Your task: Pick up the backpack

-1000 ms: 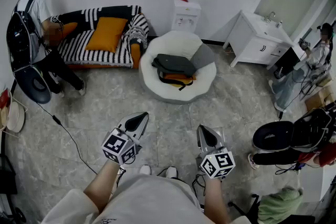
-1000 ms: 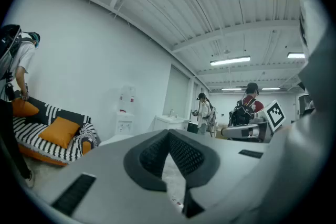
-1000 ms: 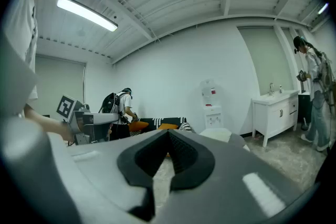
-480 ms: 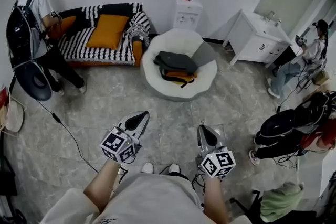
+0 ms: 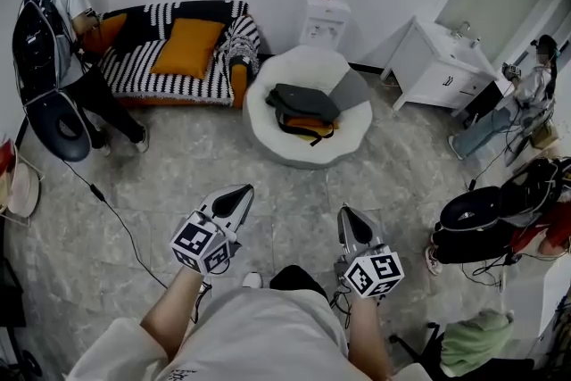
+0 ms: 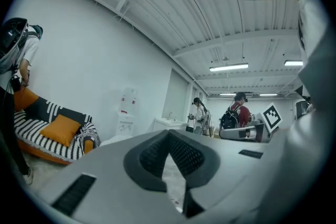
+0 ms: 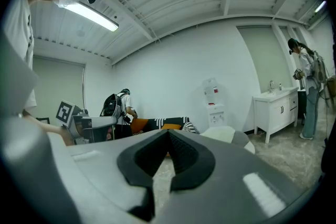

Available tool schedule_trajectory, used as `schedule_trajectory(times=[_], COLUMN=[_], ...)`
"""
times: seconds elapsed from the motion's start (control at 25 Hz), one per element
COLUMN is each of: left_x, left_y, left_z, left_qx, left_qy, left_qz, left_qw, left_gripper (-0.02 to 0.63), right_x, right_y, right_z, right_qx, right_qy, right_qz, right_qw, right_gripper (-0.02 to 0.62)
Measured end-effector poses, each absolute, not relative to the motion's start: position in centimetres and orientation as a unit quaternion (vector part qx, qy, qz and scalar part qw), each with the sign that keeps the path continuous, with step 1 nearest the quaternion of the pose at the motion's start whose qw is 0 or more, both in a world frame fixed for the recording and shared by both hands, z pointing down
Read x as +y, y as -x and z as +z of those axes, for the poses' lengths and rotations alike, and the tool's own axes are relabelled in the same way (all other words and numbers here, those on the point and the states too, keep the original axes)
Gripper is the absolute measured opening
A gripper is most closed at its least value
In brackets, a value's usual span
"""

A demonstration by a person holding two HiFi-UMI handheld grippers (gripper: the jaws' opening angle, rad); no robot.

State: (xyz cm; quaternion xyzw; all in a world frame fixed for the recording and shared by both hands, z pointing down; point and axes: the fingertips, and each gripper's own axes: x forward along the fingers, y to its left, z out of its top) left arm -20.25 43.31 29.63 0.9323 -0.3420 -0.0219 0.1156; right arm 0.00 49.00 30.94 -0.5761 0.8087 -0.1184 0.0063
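A dark grey backpack [image 5: 302, 103] with orange trim lies on a round white cushioned seat [image 5: 268, 134] across the floor, in the head view. My left gripper [image 5: 244, 191] and right gripper [image 5: 343, 211] are held side by side well short of it, both pointing toward the seat. Both are shut with nothing between the jaws. In the left gripper view the left gripper [image 6: 169, 132] hides the seat. In the right gripper view the right gripper [image 7: 168, 132] covers most of the white seat [image 7: 223, 134], and the backpack is not visible.
A striped sofa [image 5: 152, 71] with an orange pillow stands at the back left, a person [image 5: 49, 22] beside it. A water dispenser [image 5: 326, 9] and a white cabinet [image 5: 437, 71] line the back wall. A cable [image 5: 116, 223] trails on the floor at left. Bags [image 5: 486, 223] and a person [image 5: 526, 98] are at right.
The seat with the backpack has shifted slightly lower and to the right in the head view as I come closer. Both grippers stay shut. The person at right has shifted.
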Motion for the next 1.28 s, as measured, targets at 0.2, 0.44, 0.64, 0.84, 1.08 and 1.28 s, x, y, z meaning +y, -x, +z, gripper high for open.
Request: schedule_trajectory(times=[0.2,0.44,0.64,0.84,1.08,1.28], left_x=[44.2,41.2,37.9,33.7,28.9,25.5], left_y=[20.6,20.5,19.5,16.5,12.8,9.4], left_z=[30.8,32.1,32.1,32.3,33.3,33.8], left_qx=[-0.351,-0.359,-0.362,-0.370,-0.392,-0.406], left_qy=[-0.931,-0.928,-0.924,-0.920,-0.910,-0.904], left_qz=[-0.019,-0.017,-0.032,-0.026,-0.012,-0.003], left_qw=[0.102,0.102,0.120,0.125,0.130,0.133], left_gripper=[-0.006,-0.006,-0.006,-0.006,-0.006,-0.006], right_x=[49.8,45.9,41.6,37.1,31.7,27.7], right_y=[0.6,0.9,-0.1,-4.0,-7.9,-11.3], right_z=[32.2,33.4,33.1,33.3,34.3,34.9], right_qx=[0.816,0.826,0.837,0.837,0.845,0.852], right_qy=[0.567,0.551,0.535,0.532,0.518,0.503], right_qz=[-0.117,-0.117,-0.116,-0.122,-0.133,-0.142], right_qw=[0.012,0.017,0.020,0.022,0.018,0.021], right_gripper=[0.002,0.002,0.003,0.003,0.003,0.003])
